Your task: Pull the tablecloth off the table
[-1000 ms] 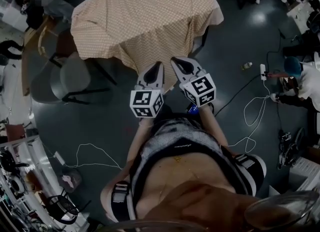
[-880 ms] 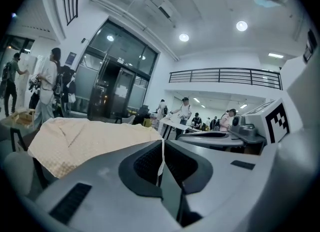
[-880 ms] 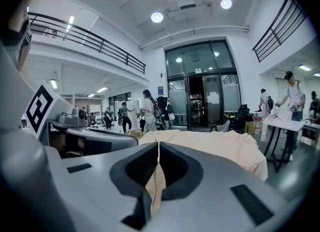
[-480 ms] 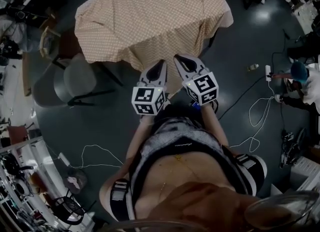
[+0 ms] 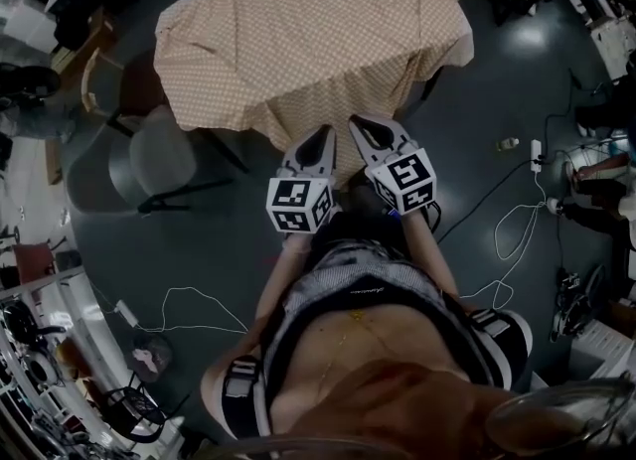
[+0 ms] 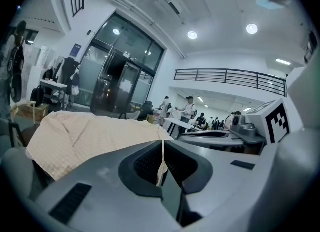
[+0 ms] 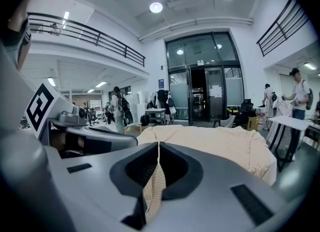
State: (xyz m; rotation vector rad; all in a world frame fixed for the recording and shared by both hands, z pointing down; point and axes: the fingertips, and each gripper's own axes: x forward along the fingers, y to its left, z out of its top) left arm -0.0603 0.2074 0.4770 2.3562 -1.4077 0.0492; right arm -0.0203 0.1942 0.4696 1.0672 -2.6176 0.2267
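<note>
Left hand-held gripper (image 5: 321, 134) and right hand-held gripper (image 5: 358, 124) are staying clamped on the near hem of the tablecloth (image 5: 308, 41), side by side, drawing back slightly toward the person. Tablecloth is still covering the table (image 5: 231, 155), barely shifted.

Left gripper (image 5: 323, 131) and right gripper (image 5: 359, 123) drew back slightly together. The tablecloth (image 5: 308, 31) hem pinched in their jaws travelled with them, dragging the spread cloth ahead after it.
</note>
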